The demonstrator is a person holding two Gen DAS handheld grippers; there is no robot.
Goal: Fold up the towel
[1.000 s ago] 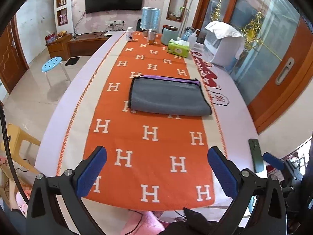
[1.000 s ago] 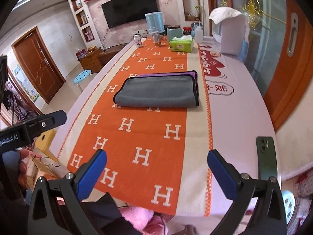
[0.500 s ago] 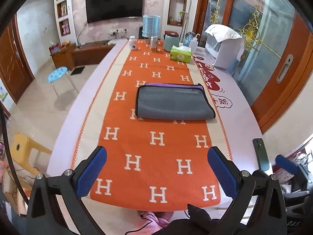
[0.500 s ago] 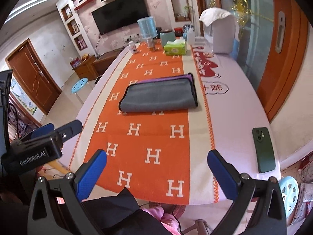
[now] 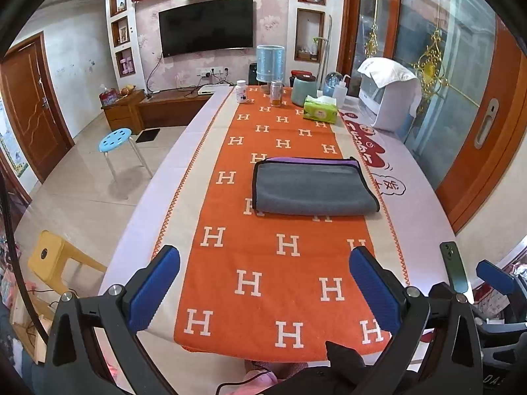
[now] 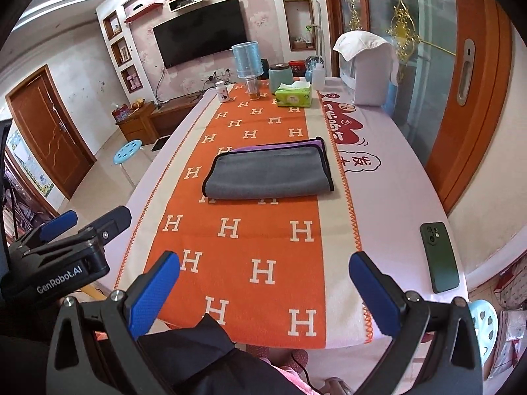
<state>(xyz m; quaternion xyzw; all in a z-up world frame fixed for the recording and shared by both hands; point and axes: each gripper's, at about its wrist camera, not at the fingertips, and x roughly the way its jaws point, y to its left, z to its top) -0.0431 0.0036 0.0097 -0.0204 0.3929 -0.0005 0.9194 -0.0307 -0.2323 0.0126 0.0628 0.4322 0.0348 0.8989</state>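
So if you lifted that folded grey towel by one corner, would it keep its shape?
Probably not: the folded grey towel has soft rounded folds, so it would likely droop and unfold. It looks light. Its plush surface should grip, not slip.

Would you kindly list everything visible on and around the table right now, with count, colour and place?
Towel: one, grey with purple underside, folded, mid-table on the runner.
Runner: one, orange with white H letters, along the table.
Phone: one, dark green, near right table edge.
Tissue box: one, green, far end.
Pill bottle: one, white, far end.
Water jug: one, blue, far end.
Television: one, black, far wall.
Stool: one, light blue, floor left of the table.
Left tool: blue pads, open, empty, near edge.
Right tool: blue pads, open, empty, near edge.
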